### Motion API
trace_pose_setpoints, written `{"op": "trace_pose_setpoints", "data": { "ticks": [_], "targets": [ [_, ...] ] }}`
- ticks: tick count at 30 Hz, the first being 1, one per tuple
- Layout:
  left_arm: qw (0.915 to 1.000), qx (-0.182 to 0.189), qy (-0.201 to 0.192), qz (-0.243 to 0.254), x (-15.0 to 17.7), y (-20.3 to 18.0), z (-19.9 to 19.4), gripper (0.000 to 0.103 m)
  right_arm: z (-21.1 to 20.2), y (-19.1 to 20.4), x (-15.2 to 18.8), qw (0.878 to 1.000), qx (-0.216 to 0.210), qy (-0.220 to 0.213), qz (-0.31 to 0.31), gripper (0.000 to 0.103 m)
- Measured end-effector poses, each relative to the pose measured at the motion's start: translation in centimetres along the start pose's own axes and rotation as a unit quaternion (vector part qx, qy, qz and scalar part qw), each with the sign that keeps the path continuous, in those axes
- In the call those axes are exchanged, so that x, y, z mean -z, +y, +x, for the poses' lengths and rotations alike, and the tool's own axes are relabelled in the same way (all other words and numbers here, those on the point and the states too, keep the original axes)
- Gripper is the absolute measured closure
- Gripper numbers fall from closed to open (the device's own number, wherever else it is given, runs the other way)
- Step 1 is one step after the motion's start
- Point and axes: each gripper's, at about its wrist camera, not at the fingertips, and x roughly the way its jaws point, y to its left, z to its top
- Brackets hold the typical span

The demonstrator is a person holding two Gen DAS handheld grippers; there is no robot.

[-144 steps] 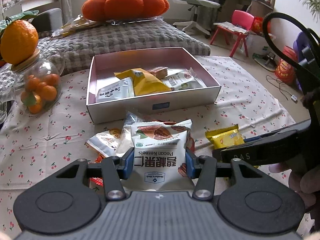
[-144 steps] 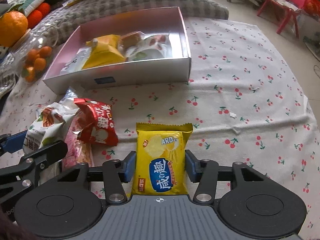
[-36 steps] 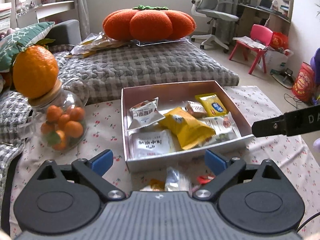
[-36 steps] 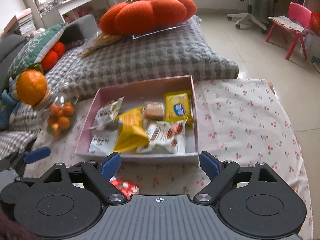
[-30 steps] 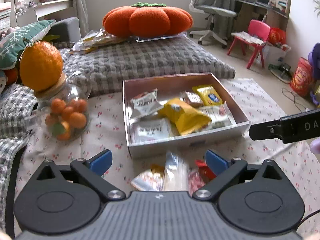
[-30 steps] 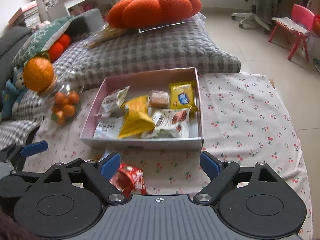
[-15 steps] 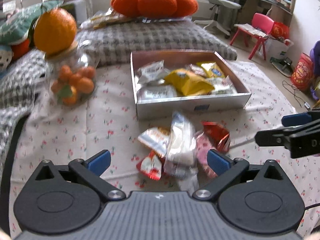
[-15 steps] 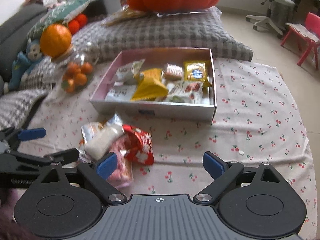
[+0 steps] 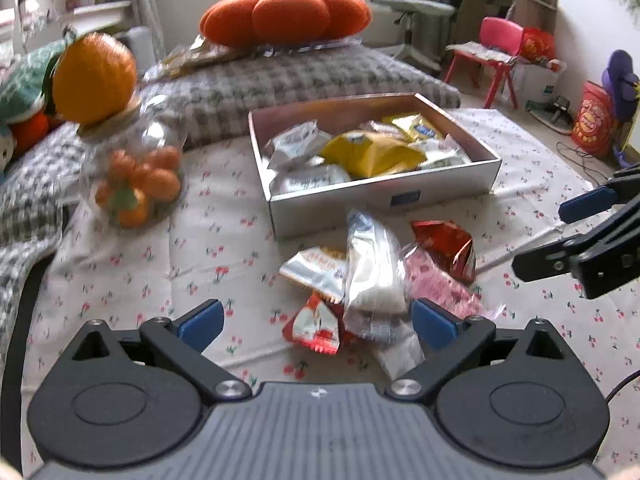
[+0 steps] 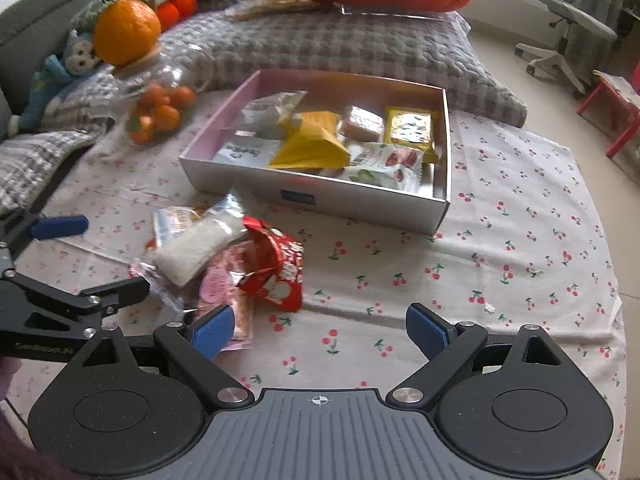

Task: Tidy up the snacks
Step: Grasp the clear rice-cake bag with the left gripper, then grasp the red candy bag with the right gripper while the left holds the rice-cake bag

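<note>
A shallow pink-lined box [image 9: 384, 196] [image 10: 438, 200] on the cherry-print cloth holds several snack packets, among them a yellow bag [image 9: 372, 152] [image 10: 308, 144]. In front of it lies a loose pile: a clear packet with white filling [image 9: 374, 264] [image 10: 196, 244], a red packet [image 9: 446, 242] [image 10: 276, 268], a pink packet [image 9: 440, 286] [image 10: 224, 288] and a small silver-orange packet [image 9: 316, 266]. My left gripper [image 9: 316, 322] is open and empty just in front of the pile. My right gripper [image 10: 318, 330] is open and empty, to the right of the pile.
A glass jar of small oranges [image 9: 136, 176] [image 10: 160, 108] with a big orange on its lid stands left of the box. A grey checked cushion [image 9: 288, 76] with an orange pumpkin pillow [image 9: 288, 16] lies behind. The cloth's right edge [image 10: 612, 280] drops to the floor.
Both grippers, which held a pecan packet and a yellow packet earlier, are open and empty. Over the last second both have pulled back from the box and lowered toward the loose pile.
</note>
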Motion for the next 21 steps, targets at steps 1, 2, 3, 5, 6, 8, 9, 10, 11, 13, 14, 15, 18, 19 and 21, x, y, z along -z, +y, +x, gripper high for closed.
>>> {"op": "trace_pose_setpoints", "data": {
  "ticks": [1,2,3,5,6,8,9,10,11,13,14,15,18,19,21],
  "targets": [
    [1.0000,0.000,-0.005,0.005,-0.1,-0.2,0.1,0.006,0.1,-0.1,0.0,1.000,0.003,0.001,0.002,0.009],
    [0.9999,0.001,-0.008,0.008,-0.2,-0.4,0.3,0.008,0.2,-0.2,-0.1,1.000,0.005,0.004,0.007,0.009],
    [0.9999,0.004,-0.008,0.010,-0.3,-0.6,0.5,0.013,0.3,-0.4,-0.2,1.000,0.003,0.007,0.012,0.009],
    [0.9999,0.013,-0.003,0.009,-0.6,-0.9,1.0,0.022,0.6,-0.7,-0.3,1.000,-0.001,0.012,0.021,0.009],
    [0.9998,0.018,0.001,0.007,-0.8,-1.0,1.3,0.031,0.7,-0.8,-0.3,1.000,0.000,0.013,0.023,0.009],
    [0.9996,0.026,0.008,0.006,-1.2,-1.4,1.8,0.039,0.9,-1.0,-0.4,1.000,0.005,0.016,0.024,0.009],
    [0.9995,0.030,0.011,0.007,-1.3,-1.6,2.0,0.041,1.1,-1.0,-0.4,1.000,0.008,0.016,0.025,0.009],
    [0.9993,0.032,0.015,0.009,-1.5,-1.9,2.3,0.042,1.2,-1.2,-0.5,0.999,0.011,0.017,0.026,0.009],
    [0.9992,0.033,0.019,0.012,-1.5,-2.1,2.6,0.043,1.4,-1.3,-0.5,0.999,0.012,0.018,0.030,0.009],
    [0.9990,0.031,0.030,0.014,-1.7,-2.4,3.3,0.051,1.7,-1.7,-0.6,0.999,0.011,0.021,0.041,0.009],
    [0.9989,0.029,0.033,0.013,-1.7,-2.4,3.6,0.053,1.9,-2.0,-0.7,0.998,0.008,0.023,0.051,0.009],
    [0.9990,0.026,0.034,0.011,-1.7,-2.5,3.8,0.055,2.1,-2.2,-0.8,0.998,0.004,0.025,0.061,0.009],
    [0.9989,0.031,0.034,0.004,-2.0,-2.2,3.9,0.060,2.6,-2.7,-0.9,0.996,-0.006,0.028,0.083,0.009],
    [0.9989,0.032,0.035,0.002,-2.1,-2.2,3.9,0.061,2.8,-2.8,-0.9,0.996,-0.010,0.029,0.088,0.009],
    [0.9989,0.031,0.036,0.000,-2.0,-2.0,4.0,0.063,3.1,-2.8,-1.0,0.995,-0.018,0.029,0.095,0.009]
  ]
}}
